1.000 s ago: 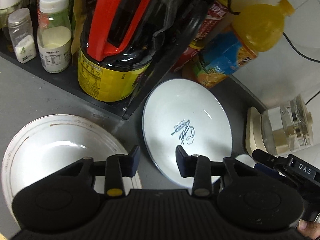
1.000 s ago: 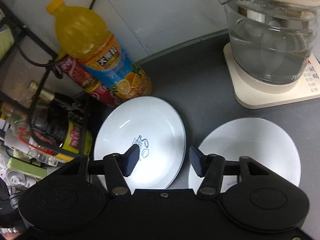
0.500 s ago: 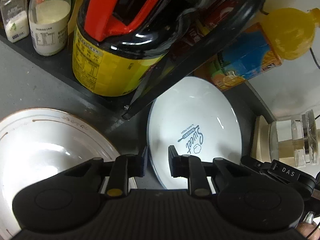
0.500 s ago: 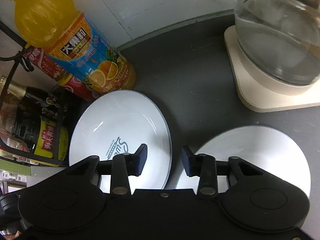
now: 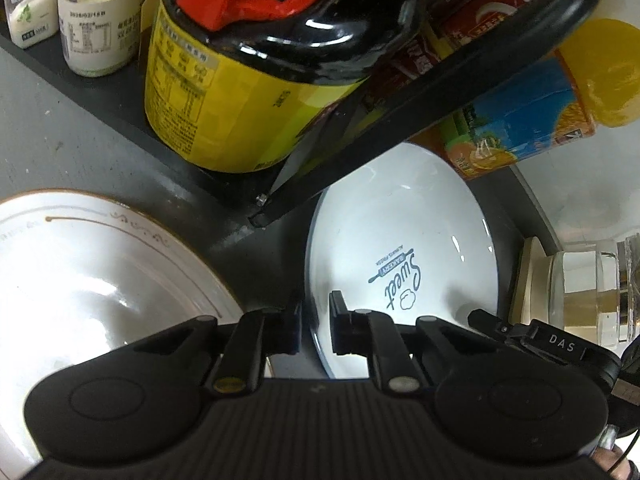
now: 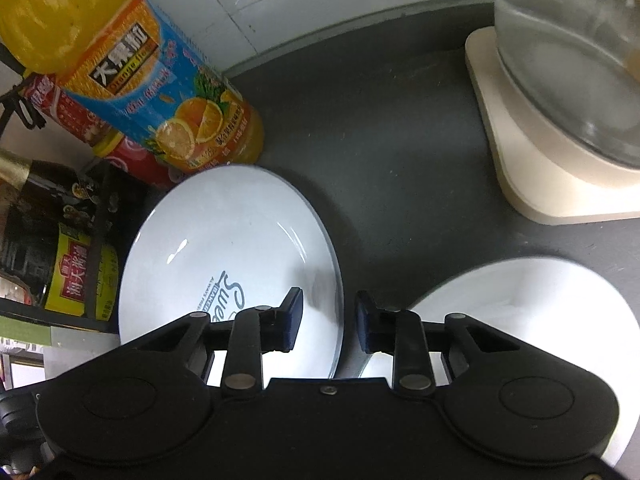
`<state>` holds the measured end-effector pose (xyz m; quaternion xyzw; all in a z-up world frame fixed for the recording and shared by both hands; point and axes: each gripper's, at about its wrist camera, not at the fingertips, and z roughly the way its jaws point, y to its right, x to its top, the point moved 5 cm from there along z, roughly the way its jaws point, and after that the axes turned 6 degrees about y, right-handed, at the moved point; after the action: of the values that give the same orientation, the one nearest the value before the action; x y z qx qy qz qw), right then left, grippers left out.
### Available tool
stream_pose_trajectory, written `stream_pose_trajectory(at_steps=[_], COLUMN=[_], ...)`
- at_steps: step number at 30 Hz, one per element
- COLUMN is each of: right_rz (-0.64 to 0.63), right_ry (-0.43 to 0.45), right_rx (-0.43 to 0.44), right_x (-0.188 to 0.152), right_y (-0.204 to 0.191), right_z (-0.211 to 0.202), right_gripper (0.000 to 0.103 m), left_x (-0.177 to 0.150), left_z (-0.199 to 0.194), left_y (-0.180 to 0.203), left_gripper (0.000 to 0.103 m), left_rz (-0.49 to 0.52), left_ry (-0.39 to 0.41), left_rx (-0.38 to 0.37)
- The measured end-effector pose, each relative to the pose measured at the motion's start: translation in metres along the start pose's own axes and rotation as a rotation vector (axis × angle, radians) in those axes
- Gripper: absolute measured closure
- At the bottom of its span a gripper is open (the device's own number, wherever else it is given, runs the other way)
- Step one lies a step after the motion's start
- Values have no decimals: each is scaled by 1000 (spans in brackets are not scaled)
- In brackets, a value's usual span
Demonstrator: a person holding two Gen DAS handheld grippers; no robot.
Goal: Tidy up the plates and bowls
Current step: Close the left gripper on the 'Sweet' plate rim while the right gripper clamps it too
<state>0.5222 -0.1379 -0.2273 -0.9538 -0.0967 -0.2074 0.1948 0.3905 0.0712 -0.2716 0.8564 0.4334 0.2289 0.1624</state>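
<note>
My left gripper [image 5: 315,328] is low over the dark counter [image 6: 400,152], its two fingers standing either side of the near left rim of the printed plate [image 5: 400,240], one outside the rim and one over the plate's inside. The gap between them is narrow; I cannot tell whether they are pinching the rim or only bracketing it. My right gripper [image 6: 329,322] sits at the same plate's opposite rim, jaws parted with clear space between, one finger over the plate's inner surface and the other over bare counter, nothing held.

I count three dishes. The printed plate [image 6: 240,240], white with blue lettering, lies flat at the centre, just in front of the rack. At 9 o'clock in the left wrist view is a larger white bowl with a brown rim line [image 5: 92,272], near but apart from the plate. At 4 o'clock in the right wrist view is a plain white plate [image 6: 520,312], just beside the printed one.

One orange juice bottle [image 6: 140,80] stands at 11 o'clock in the right wrist view, its base touching or just behind the printed plate. One glass kettle [image 6: 568,60] on a cream base sits at 2 o'clock. The black rack [image 5: 400,120] holds a yellow-labelled jug [image 5: 224,100] and two small white jars [image 5: 96,20].
</note>
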Motion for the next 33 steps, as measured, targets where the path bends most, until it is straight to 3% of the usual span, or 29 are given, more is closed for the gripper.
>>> stream_pose_trajectory(at_steps=[10, 19, 33], right_rz=[4, -10, -55], right_ry=[-27, 20, 68], right_rx=[2, 65, 103], right_x=[-10, -12, -25], right_y=[-3, -11, -26], right_z=[7, -16, -62], right_gripper=[89, 95, 94], left_x=[-1, 4, -7], left_z=[4, -18, -58], left_y=[-3, -2, 1], left_gripper=[97, 98, 97], left_rz=[-35, -28, -10], left_ry=[-11, 23, 54], left_rx=[-15, -38, -56])
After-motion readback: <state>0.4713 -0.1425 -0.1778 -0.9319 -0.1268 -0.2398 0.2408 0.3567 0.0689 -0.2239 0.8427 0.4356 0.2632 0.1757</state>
